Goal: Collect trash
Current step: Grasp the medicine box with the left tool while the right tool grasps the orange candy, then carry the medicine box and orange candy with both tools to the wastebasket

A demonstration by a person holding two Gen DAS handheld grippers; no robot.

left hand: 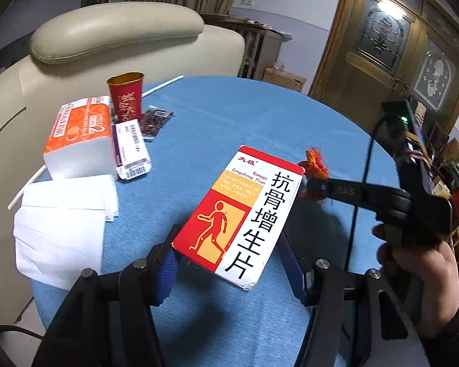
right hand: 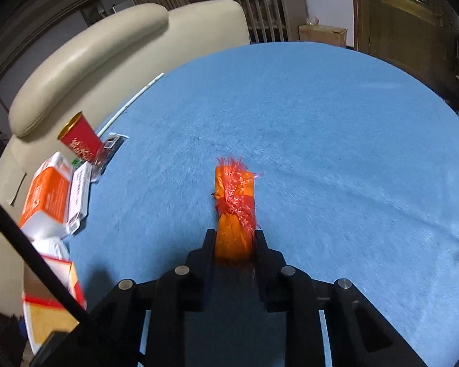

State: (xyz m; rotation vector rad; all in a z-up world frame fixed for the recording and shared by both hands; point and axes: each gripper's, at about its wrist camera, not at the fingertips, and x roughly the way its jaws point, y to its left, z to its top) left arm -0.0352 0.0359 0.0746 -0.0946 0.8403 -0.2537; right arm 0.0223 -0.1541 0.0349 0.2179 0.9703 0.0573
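A red, yellow and white medicine box (left hand: 238,214) is held between my left gripper's (left hand: 229,250) blue pads, lifted above the blue round table (left hand: 229,116). My right gripper (right hand: 234,238) is shut on an orange wrapped bundle (right hand: 234,202) tied with red frayed string, above the table. In the left wrist view the right gripper (left hand: 312,186) shows beyond the box with the bundle (left hand: 315,162) at its tip. The box also shows blurred at the lower left of the right wrist view (right hand: 55,299).
At the table's left stand an orange tissue pack (left hand: 79,134), a red paper cup (left hand: 127,96), a small white box (left hand: 131,150), a dark wrapper (left hand: 156,119), white tissues (left hand: 64,226) and a white straw (left hand: 162,84). A cream sofa (left hand: 113,27) stands behind.
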